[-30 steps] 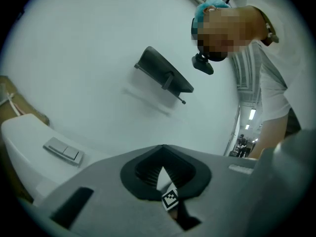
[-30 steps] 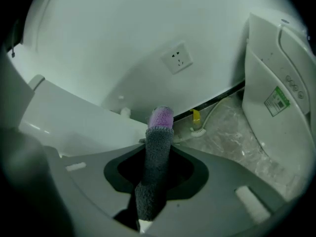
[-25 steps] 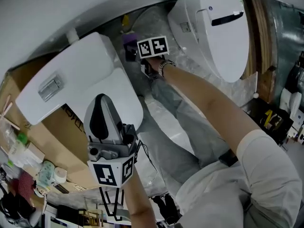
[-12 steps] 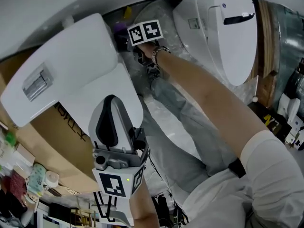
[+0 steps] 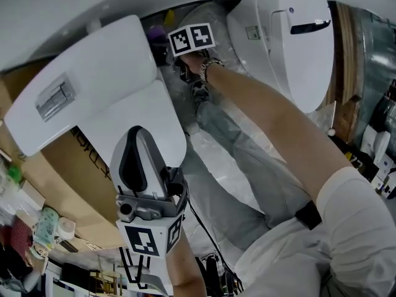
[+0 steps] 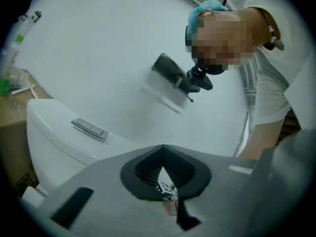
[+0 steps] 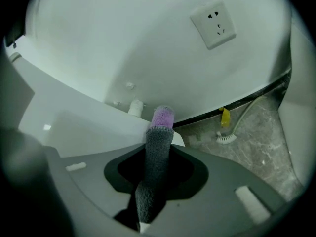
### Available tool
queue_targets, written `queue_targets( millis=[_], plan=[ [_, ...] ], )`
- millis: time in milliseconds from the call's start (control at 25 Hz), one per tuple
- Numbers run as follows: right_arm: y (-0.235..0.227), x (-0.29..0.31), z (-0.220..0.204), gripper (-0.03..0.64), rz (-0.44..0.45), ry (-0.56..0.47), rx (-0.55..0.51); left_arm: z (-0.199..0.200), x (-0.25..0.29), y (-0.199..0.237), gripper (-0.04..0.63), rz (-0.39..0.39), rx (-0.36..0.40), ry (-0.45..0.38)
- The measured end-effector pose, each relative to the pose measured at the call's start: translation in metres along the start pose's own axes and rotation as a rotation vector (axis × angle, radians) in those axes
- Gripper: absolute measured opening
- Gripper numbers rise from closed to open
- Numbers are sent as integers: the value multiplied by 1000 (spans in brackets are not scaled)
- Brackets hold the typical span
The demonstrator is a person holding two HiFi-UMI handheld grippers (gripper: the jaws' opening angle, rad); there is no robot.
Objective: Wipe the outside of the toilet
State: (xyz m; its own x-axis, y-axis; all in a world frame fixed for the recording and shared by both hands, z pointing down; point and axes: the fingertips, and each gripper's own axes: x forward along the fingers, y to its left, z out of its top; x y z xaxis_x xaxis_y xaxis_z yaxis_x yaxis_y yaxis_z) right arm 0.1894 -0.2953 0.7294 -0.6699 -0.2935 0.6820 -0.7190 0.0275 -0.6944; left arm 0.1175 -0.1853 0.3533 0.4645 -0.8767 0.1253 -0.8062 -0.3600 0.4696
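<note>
The right tongs (image 7: 157, 174) pinch a soft, limp grey-and-purple cloth (image 7: 159, 132) low down, its tip by the far right flank of the hard, slick toilet (image 5: 117, 85), while the left tongs (image 6: 163, 177) hover pressed together, empty.

right tool (image 7: 159, 149) clamped tight, left tool (image 5: 137, 133) closed.

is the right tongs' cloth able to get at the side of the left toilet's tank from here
Probably yes: the right gripper, tongs shut on the cloth, sits in the gap right beside the tank, and nothing shows between cloth and porcelain.
</note>
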Motion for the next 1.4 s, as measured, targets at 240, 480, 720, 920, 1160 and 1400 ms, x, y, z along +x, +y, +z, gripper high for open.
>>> queue_targets(
  millis=[240,480,720,920,1160,1400],
  plan=[
    [20,-17,6,101,51,-33,8,3,-2,-14,5,-48,13,14],
    [49,-46,18,101,105,-65,10,7,-2,-35,5,-91,20,32],
    [79,-75,28,101,162,-104,15,12,-5,-51,5,-135,27,46],
    [106,-99,36,101,215,-122,-19,8,-7,-54,5,-152,33,72],
    [145,-136,51,101,285,-159,-61,-2,-2,-55,5,-164,26,99],
    [178,-174,53,101,369,-201,-40,-14,10,-68,5,-201,19,129]
  ],
)
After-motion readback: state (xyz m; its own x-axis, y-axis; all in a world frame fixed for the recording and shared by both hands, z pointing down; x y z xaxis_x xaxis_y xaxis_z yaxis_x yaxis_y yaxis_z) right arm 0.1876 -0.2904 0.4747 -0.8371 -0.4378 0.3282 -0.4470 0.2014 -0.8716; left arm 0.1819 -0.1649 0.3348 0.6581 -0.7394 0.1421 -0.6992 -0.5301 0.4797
